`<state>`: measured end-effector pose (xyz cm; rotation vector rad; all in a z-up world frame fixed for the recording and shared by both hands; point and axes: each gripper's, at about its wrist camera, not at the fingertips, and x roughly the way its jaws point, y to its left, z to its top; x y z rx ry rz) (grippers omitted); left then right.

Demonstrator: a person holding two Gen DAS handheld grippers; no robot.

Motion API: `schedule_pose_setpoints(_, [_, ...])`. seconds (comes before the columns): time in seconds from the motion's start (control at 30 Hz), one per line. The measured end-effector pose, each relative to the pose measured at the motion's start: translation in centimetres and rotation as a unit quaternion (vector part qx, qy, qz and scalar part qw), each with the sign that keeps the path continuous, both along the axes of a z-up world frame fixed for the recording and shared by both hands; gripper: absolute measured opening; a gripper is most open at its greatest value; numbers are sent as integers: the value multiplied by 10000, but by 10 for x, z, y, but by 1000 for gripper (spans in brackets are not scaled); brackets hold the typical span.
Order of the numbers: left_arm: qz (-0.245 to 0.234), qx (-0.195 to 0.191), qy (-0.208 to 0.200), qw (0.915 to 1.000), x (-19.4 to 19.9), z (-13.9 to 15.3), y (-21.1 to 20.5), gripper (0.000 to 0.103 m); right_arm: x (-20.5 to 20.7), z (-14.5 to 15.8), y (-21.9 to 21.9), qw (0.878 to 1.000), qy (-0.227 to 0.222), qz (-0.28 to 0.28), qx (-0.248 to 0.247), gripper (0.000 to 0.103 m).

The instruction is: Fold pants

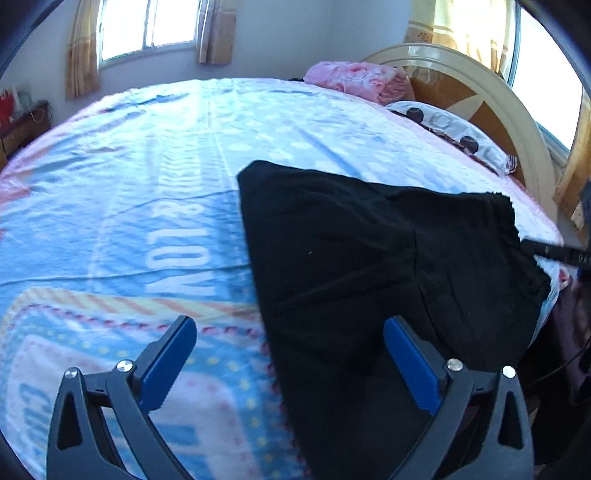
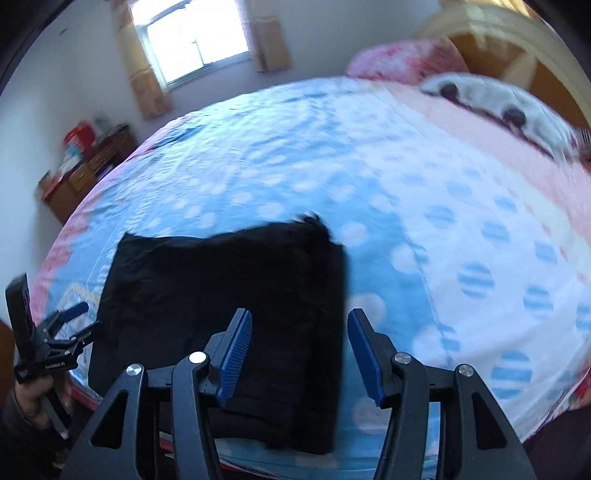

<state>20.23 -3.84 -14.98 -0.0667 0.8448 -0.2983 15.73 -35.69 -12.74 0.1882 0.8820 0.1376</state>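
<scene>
Black pants (image 1: 369, 266) lie folded flat on a bed (image 1: 129, 184) near its front edge, spread over a blue, white and pink printed bedsheet (image 2: 424, 206). In the left wrist view the dark cloth fills the right half of the frame, its far corner reaching toward the middle of the mattress and its ragged waist end pointing toward the wooden headboard (image 1: 491, 122).

The left gripper (image 1: 290, 363) hovers above the near edge of the pants with its blue-padded fingers (image 1: 168, 363) spread wide; nothing is held between them, one pad over the sheet, the other over the cloth. In the right wrist view the same tool appears at the far left, gripped by a person's hand (image 2: 31, 400).

The right gripper (image 2: 299, 356) also stands apart from the fabric, its jaws parted and pinching nothing, with the right-hand edge of the folded pants showing in the gap between the pads. That view is blurred.

A pink quilt (image 1: 360, 79) is bundled at the head of the bed beside a white pillow (image 1: 452, 134) with dark spots. Two curtained windows (image 1: 147, 26) light the room, and a wooden dresser (image 2: 86, 171) carrying red boxes stands against the far wall.
</scene>
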Motion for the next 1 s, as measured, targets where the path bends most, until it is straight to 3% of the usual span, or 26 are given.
schedule_pose_setpoints(0.23, [-112, -138, 57, 9998, 20, -3, -3, 103, 10, -25, -4, 9994, 270, -7, 219, 56])
schedule_pose_setpoints(0.4, [-187, 109, 144, 9997, 26, -5, -12, 103, 12, -30, -4, 9989, 240, 149, 374, 56])
schedule_pose_setpoints(0.5, [-162, -28, 166, 9997, 25, -5, -11, 103, 12, -33, -1, 9988, 232, 174, 398, 47])
schedule_pose_setpoints(0.63, [-193, -325, 147, 9992, 24, -4, -1, 103, 11, -36, -12, 9945, 246, 190, 1000, 33])
schedule_pose_setpoints(0.73, [-184, -253, 113, 9994, 22, -4, -3, 102, 9, -35, -5, 9962, 163, 221, 832, 30])
schedule_pose_setpoints(0.9, [-238, -398, 69, 9989, 17, 0, -8, 76, 3, -27, 8, 9984, -24, 319, 476, 28])
schedule_pose_setpoints(0.97, [-205, -445, 90, 9988, 19, 0, -7, 74, 2, -27, 6, 9983, -31, 304, 496, 28])
schedule_pose_setpoints(1.0, [-192, -471, 95, 9987, 19, 0, -6, 68, 2, -28, 6, 9983, -23, 295, 508, 27])
